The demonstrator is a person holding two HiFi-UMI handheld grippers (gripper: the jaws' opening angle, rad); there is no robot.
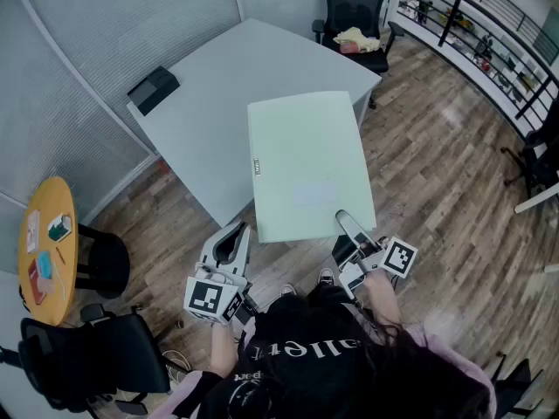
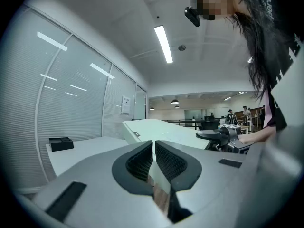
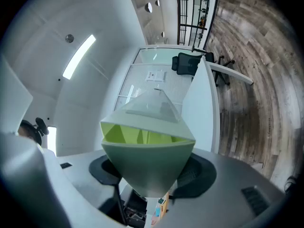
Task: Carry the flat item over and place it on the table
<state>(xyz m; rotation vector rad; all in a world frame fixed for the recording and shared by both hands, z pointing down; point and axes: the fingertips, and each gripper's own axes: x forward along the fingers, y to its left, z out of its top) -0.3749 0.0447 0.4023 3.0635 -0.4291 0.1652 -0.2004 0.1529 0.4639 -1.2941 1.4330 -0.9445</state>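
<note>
A pale green flat file box (image 1: 306,164) hangs level over the near corner of the white table (image 1: 210,77). My right gripper (image 1: 346,221) is shut on the box's near right corner, and in the right gripper view the green box (image 3: 149,160) fills the space between the jaws. My left gripper (image 1: 234,231) sits just left of the box's near edge, apart from it. Its jaws (image 2: 154,148) are shut with nothing between them. From the left gripper view the box (image 2: 161,129) and the right gripper (image 2: 223,137) show ahead.
A black box (image 1: 154,88) lies on the table's far left part by the glass wall. An office chair (image 1: 354,11) stands beyond the table. A round yellow table (image 1: 45,243) and black chairs (image 1: 96,356) stand at my left. Wooden floor lies to the right.
</note>
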